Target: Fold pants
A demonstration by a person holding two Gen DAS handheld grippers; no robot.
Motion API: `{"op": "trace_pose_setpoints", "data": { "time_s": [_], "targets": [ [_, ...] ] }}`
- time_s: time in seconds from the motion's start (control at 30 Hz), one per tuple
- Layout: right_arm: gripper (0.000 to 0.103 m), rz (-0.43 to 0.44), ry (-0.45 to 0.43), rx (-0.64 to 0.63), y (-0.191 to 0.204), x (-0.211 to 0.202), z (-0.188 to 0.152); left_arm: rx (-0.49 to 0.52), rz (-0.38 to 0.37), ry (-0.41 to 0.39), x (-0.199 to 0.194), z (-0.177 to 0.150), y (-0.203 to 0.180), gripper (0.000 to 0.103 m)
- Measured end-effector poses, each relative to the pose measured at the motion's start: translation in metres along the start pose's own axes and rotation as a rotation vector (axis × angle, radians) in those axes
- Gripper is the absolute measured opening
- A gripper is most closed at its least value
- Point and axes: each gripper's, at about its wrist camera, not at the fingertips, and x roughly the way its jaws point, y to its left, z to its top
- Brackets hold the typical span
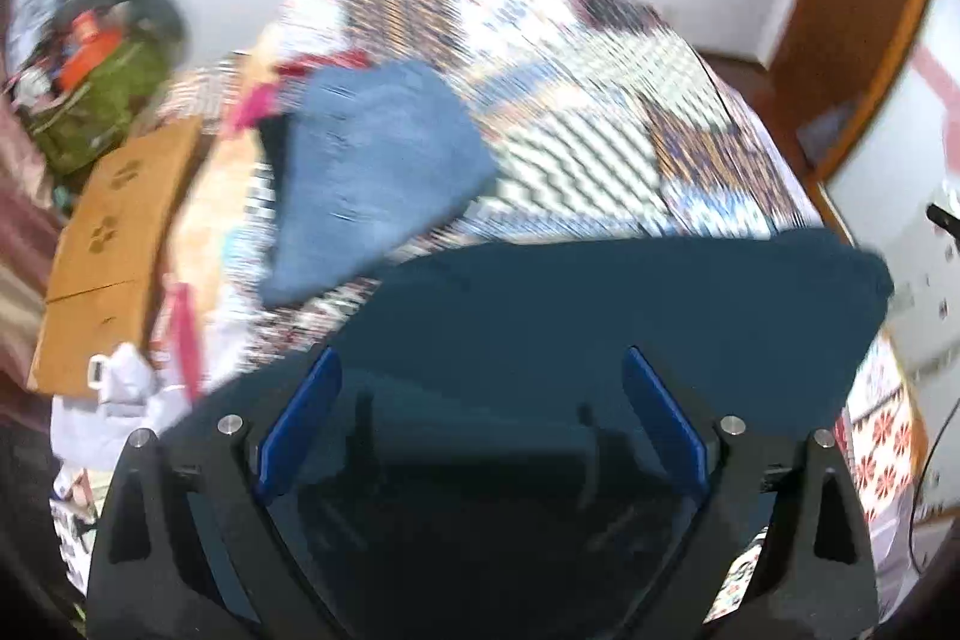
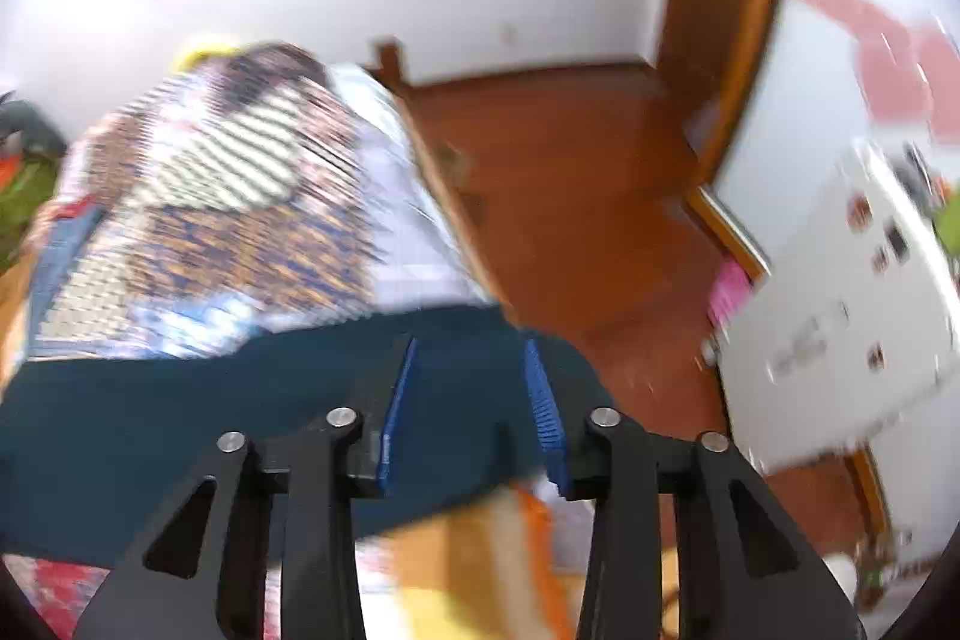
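Left claw [image 1: 480,370] spread wide, right claw [image 2: 471,358] partly parted, dark pants [image 1: 600,304] beneath, ungripped

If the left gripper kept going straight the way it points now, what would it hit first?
Most likely the dark teal pants: the cloth fills the view straight ahead of the open left gripper, with the patterned bedspread beyond. Blur leaves the depth unclear.

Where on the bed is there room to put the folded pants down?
Free: the patterned bedspread between the light blue jeans and the dark teal pants, out to the bed's right edge. Crowded: left side, with clothes and a cardboard box.
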Motion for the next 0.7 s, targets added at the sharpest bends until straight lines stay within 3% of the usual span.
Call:
{"op": "trace_pose_setpoints", "data": {
  "time_s": [0.17,0.3,0.53,0.7],
  "targets": [
    [0.041,0.165,-0.118,-0.097,0.08,-0.038,0.021,-0.095,0.084,-0.078,-0.038,0.0,0.071,0.095],
    [0.046,0.308,-0.151,-0.187,0.151,-0.052,0.024,-0.172,0.132,-0.089,-0.053,-0.012,0.133,0.095],
    [0.046,0.474,-0.099,-0.376,0.283,-0.035,0.012,-0.3,0.157,-0.008,-0.037,-0.055,0.221,0.095],
    [0.046,0.526,0.001,-0.506,0.355,0.0,-0.007,-0.359,0.144,0.076,0.001,-0.085,0.252,0.095]
  ]
}}
